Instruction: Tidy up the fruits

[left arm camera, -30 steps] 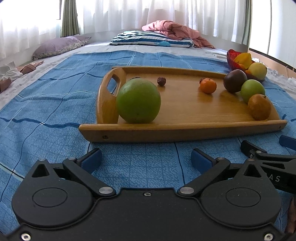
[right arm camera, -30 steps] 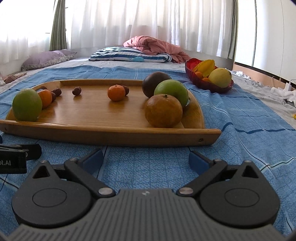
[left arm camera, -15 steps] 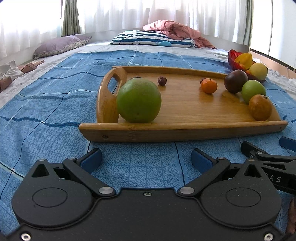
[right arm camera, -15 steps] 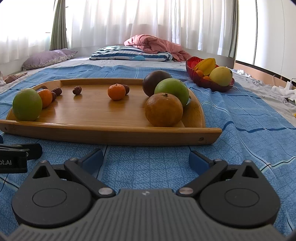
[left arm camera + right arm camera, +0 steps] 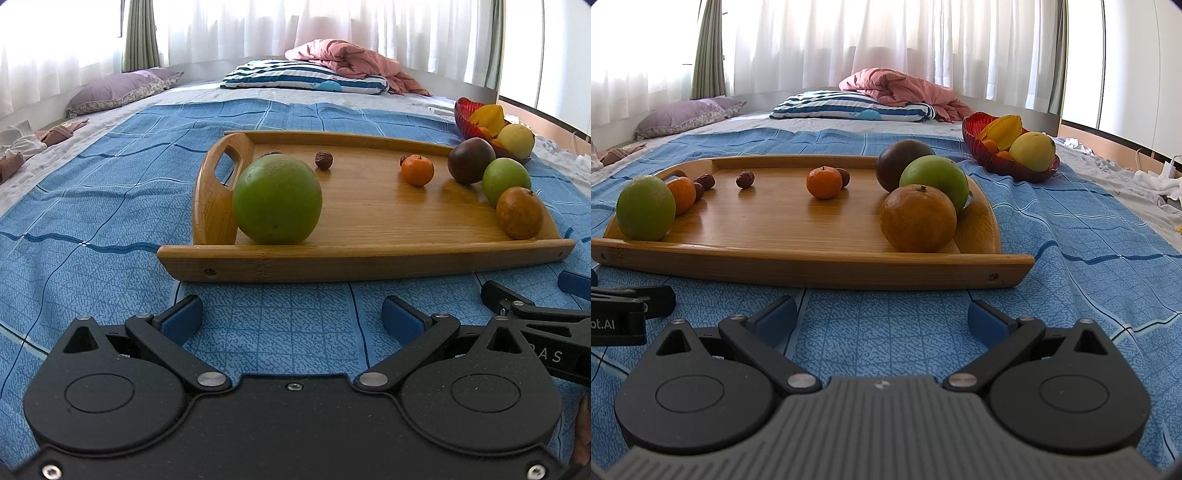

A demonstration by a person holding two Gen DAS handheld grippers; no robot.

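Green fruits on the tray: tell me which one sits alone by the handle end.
The large green fruit beside the tray's cut-out handle. The other green fruit is crowded between a dark purple fruit and a brownish-orange one.

Glossy wooden tray [image 5: 798,240]; woven cloth blanket [image 5: 1071,236].

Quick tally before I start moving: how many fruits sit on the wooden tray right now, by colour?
On the wooden tray:
Green fruits: 2
Small orange tangerines: 2
Large brownish-orange fruit: 1
Dark purple-brown fruit: 1
Small dried brown fruits: 4
Total: 10
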